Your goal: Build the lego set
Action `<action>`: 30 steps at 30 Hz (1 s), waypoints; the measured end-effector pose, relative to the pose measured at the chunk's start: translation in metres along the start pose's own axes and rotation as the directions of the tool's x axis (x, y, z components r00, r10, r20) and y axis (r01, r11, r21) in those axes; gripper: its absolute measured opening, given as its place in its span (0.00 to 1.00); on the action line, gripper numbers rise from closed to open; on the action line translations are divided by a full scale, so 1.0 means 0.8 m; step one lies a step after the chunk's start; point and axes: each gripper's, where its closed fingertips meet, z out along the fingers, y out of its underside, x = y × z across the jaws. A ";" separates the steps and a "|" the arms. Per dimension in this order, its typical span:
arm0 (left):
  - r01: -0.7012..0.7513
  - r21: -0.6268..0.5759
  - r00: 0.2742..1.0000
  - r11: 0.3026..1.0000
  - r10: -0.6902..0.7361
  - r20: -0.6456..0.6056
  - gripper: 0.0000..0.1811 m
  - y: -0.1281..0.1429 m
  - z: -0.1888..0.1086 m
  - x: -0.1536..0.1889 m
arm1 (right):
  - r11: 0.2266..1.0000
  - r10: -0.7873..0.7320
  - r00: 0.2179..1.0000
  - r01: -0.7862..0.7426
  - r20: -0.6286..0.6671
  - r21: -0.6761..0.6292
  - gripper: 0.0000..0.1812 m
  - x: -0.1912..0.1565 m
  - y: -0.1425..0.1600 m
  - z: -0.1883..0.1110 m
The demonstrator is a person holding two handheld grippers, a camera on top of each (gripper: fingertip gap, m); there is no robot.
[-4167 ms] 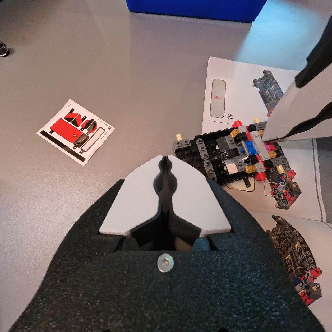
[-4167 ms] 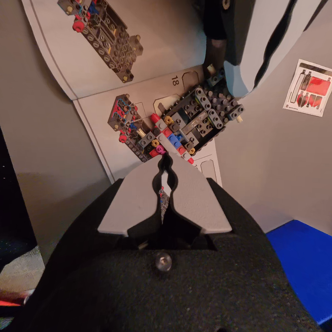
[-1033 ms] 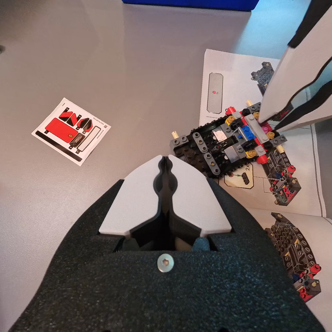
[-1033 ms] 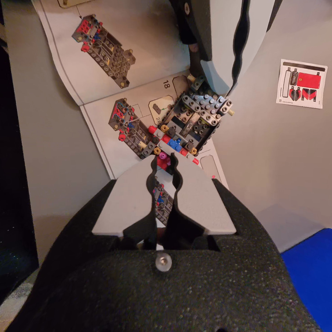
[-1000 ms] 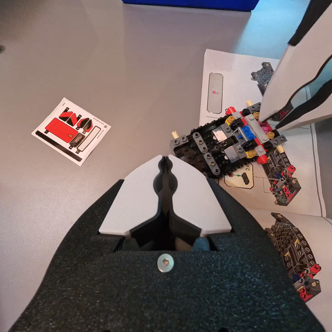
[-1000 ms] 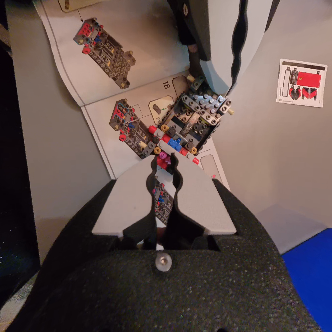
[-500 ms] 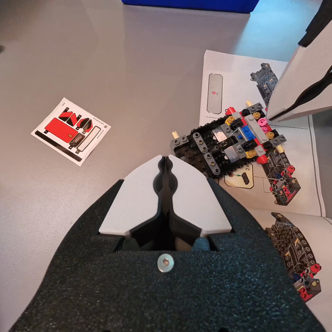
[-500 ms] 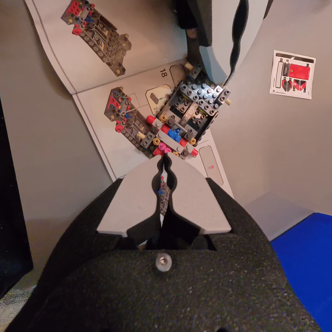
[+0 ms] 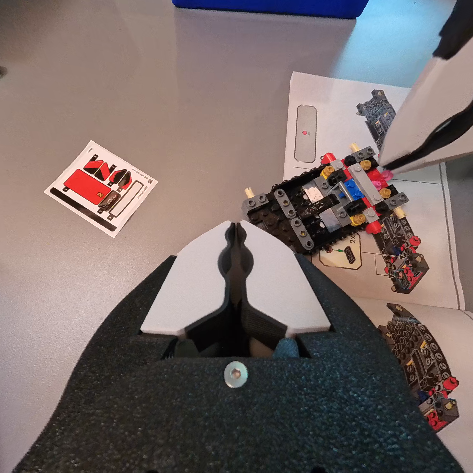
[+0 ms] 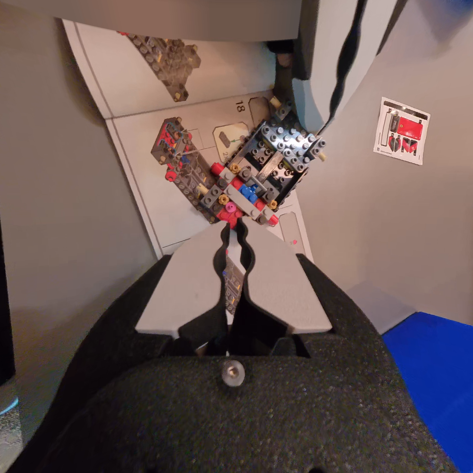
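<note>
The partly built lego model [image 9: 325, 202], a black frame with grey, red, blue and gold parts, lies on the open instruction booklet [image 9: 332, 115]. My left gripper [image 9: 235, 224] is shut and empty, with its tips at the model's black rear corner. It also shows in the right wrist view [image 10: 321, 133]. My right gripper [image 10: 233, 225] has its jaws almost together, with only a thin slit and nothing seen between them. Its tips touch the model's [image 10: 268, 174] red front end beside a pink stud [image 10: 230, 206]. It enters the left wrist view [image 9: 384, 167] from the upper right.
A sticker sheet [image 9: 101, 188] lies on the grey table left of the model and shows in the right wrist view [image 10: 401, 130]. A blue bin [image 9: 268, 6] stands at the far edge, also in the right wrist view [image 10: 435, 358]. The booklet [image 10: 143, 89] spreads under and beyond the model. The tips of one gripper are about 11 cm away from the tips of the other.
My right gripper closed and pulled back from the model half a second ago. It has now come forward again onto the red and pink end. The left gripper has stayed put.
</note>
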 end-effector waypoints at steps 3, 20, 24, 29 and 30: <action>0.001 0.001 1.000 1.000 -0.001 -0.001 0.01 0.000 0.000 0.000 | 0.999 -0.037 0.999 0.037 0.000 -0.002 0.07 -0.006 0.001 0.002; 0.004 0.005 1.000 1.000 -0.004 0.004 0.03 0.000 0.000 -0.003 | 0.962 0.257 0.964 -0.262 0.068 0.072 0.01 -0.021 0.012 -0.010; 0.001 0.003 1.000 1.000 -0.001 0.006 0.03 0.000 0.000 -0.002 | 0.967 0.250 0.964 -0.254 0.091 0.029 0.02 -0.022 0.013 -0.005; -0.006 0.001 1.000 1.000 0.006 0.010 0.02 0.000 0.000 -0.002 | 0.970 0.240 0.966 -0.241 0.098 0.001 0.02 -0.021 0.014 0.001; -0.006 0.001 1.000 1.000 0.006 0.009 0.02 0.000 0.000 -0.002 | 0.972 0.236 0.966 -0.237 0.103 -0.007 0.02 -0.022 0.015 0.002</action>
